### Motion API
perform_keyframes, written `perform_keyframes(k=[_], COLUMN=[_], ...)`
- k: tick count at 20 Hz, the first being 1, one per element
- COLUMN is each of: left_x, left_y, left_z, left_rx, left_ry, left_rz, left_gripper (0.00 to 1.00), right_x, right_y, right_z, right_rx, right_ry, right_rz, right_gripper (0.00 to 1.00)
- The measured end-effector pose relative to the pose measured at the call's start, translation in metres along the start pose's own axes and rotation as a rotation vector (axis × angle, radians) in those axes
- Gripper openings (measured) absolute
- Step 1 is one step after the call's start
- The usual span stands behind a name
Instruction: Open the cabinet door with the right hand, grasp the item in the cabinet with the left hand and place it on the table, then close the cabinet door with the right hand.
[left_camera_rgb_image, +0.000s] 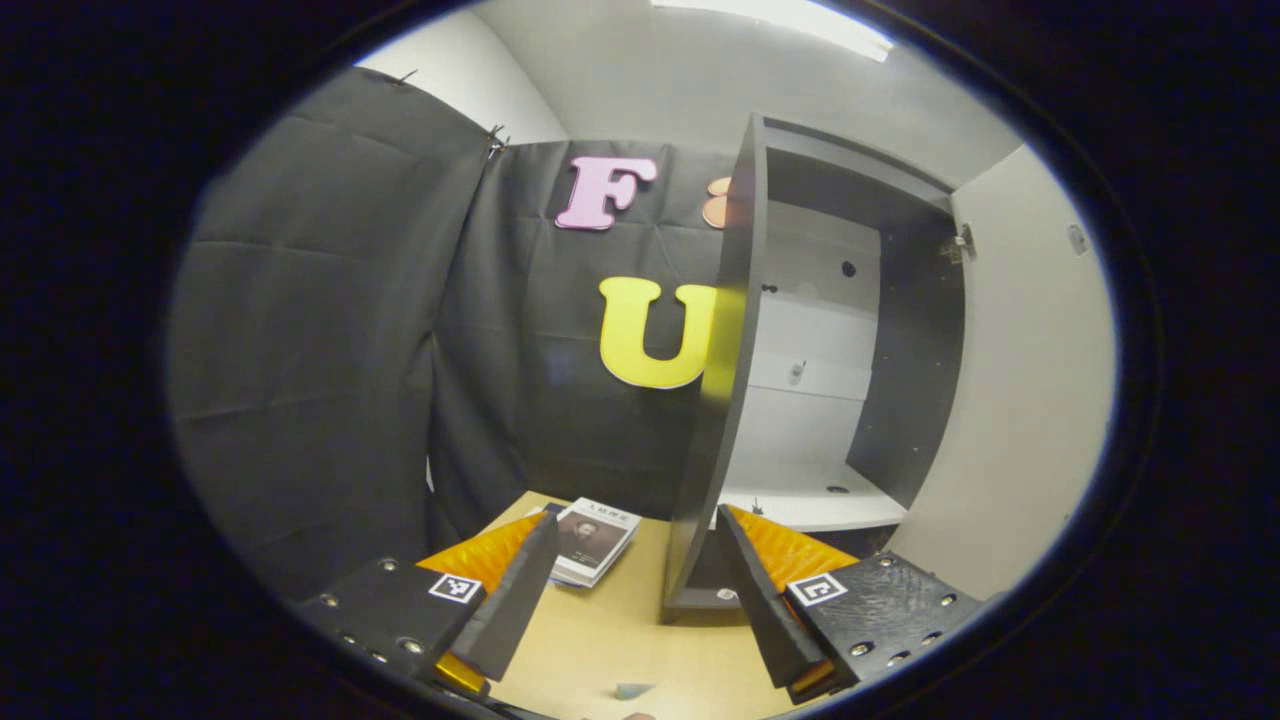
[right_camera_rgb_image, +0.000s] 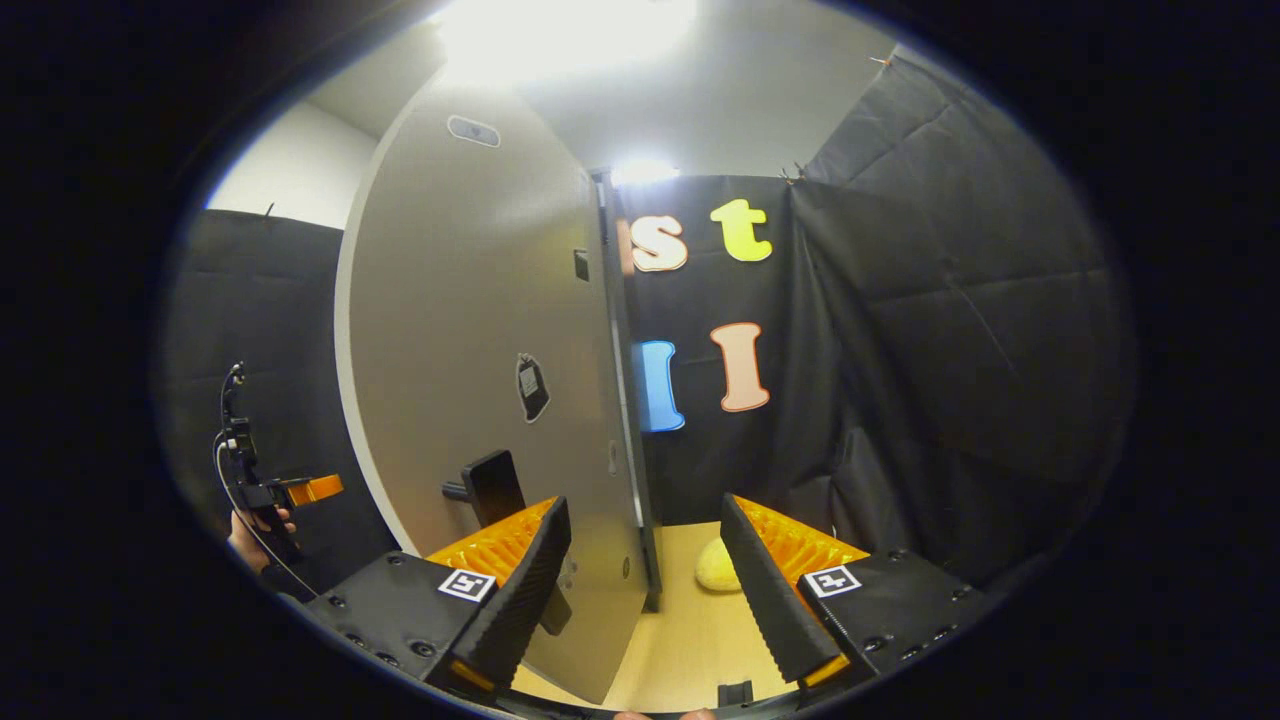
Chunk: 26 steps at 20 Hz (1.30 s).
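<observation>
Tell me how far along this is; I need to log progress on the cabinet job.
Done: the cabinet door stands wide open. A booklet lies on the table, likely the item taken out; the left tongs are open and hold nothing. In hand: the right tongs, open, straddle the door's edge. Left: swinging it shut.

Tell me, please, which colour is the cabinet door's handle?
The handle is black, against the pale grey cabinet door; the right gripper view shows it best.
</observation>
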<state>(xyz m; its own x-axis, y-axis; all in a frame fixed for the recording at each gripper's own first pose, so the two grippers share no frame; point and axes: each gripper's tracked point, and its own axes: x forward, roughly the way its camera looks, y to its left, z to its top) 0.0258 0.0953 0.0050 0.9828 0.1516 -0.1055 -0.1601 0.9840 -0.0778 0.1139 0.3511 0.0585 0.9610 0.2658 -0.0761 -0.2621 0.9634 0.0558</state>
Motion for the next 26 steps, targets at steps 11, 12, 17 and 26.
perform_keyframes(k=[11, 12, 17, 26], left_x=[0.013, 0.014, 0.014, 0.006], left_y=[0.065, 0.073, 0.104, 0.12], left_z=[-0.011, -0.009, -0.016, -0.021], left_rx=[-0.003, 0.006, 0.061, 0.084], left_ry=[0.013, 0.008, 0.033, 0.058], left_rz=[-0.013, -0.01, 0.003, 0.017], left_gripper=[0.92, 0.92, 0.95, 0.92], right_x=[0.041, 0.045, 0.065, 0.118], right_y=[0.099, 0.107, 0.155, 0.209], right_z=[-0.018, -0.019, -0.025, -0.049], right_rx=[0.04, 0.044, 0.04, 0.125], right_ry=[0.006, 0.001, -0.021, -0.012], right_rz=[0.123, 0.133, 0.176, 0.278], right_gripper=[0.96, 0.96, 0.96, 0.96])
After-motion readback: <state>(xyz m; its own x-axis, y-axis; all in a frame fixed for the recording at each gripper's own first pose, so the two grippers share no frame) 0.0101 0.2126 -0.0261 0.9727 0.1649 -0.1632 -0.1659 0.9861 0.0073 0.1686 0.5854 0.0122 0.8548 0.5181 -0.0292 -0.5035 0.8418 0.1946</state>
